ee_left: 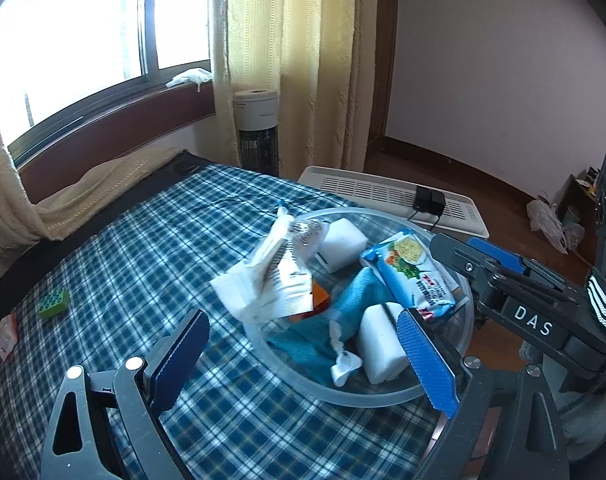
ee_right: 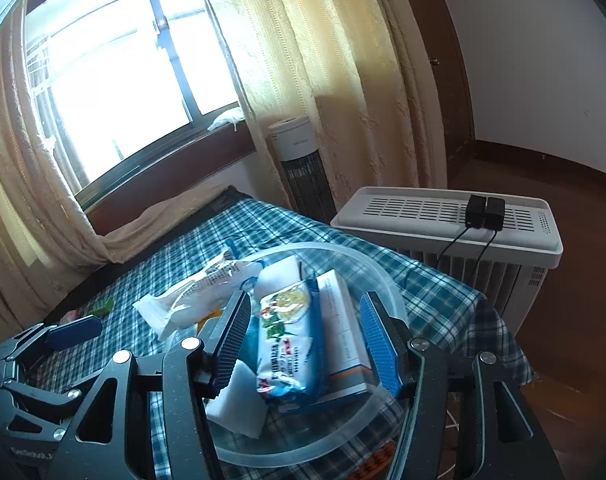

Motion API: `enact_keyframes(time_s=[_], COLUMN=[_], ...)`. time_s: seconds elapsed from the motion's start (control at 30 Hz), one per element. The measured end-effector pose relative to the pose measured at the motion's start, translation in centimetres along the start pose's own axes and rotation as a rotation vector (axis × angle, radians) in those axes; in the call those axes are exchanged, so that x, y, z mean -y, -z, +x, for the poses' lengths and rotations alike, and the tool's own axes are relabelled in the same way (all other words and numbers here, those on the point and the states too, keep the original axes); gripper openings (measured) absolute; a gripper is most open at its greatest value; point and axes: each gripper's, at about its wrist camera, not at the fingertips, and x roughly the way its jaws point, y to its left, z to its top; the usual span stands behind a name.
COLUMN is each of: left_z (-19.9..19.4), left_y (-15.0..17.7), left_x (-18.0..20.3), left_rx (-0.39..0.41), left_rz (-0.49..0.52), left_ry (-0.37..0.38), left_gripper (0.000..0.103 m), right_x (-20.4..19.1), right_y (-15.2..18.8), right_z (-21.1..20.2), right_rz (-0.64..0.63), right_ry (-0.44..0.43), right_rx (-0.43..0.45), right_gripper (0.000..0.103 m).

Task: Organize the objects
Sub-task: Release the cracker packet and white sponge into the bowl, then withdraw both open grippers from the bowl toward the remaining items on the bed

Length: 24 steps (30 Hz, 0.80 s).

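A clear plastic bowl (ee_left: 383, 398) (ee_right: 335, 438) stands on the plaid table, filled with a white wrapper packet (ee_left: 279, 276) (ee_right: 195, 300), a blue snack packet (ee_left: 407, 276) (ee_right: 287, 340), two white blocks (ee_left: 341, 248) (ee_left: 381, 344), a blue cloth (ee_left: 355, 300), a wrapped candy (ee_left: 341, 362) and a white box (ee_right: 343, 328). My left gripper (ee_left: 303, 350) is open at the bowl's near rim. My right gripper (ee_right: 307, 340) is open with its fingers on either side of the blue snack packet, above the bowl; it shows in the left wrist view (ee_left: 495, 264).
A green toy brick (ee_left: 54, 302) (ee_right: 103, 306) and a small red packet (ee_left: 7, 334) lie on the blue plaid tablecloth (ee_left: 143, 248) at the left. A white heater (ee_right: 447, 220) with two black adapters (ee_right: 485, 212) stands beyond the table's right edge. A tower fan (ee_left: 257, 132), curtains and window are behind.
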Motion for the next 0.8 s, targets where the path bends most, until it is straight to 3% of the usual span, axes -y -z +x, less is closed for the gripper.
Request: enact_keyframes(time_s=[0.57, 0.8], left_z=[-2.0, -2.6], left_y=[0.9, 1.6], left_x=[-6.7, -8.8], left_rx=[0.032, 0.037], left_rz=[-0.105, -0.141], left_ry=[-0.198, -0.236], left_gripper=[0.098, 0.098], right_x=[-5.6, -7.9], right_y=[0.4, 0.5], right_z=[0.3, 0.5], right_rz=[-0.069, -0.099], right_ry=[-0.073, -0.098], right_rx=[-0.011, -0.016], right_gripper=[0.063, 0.064])
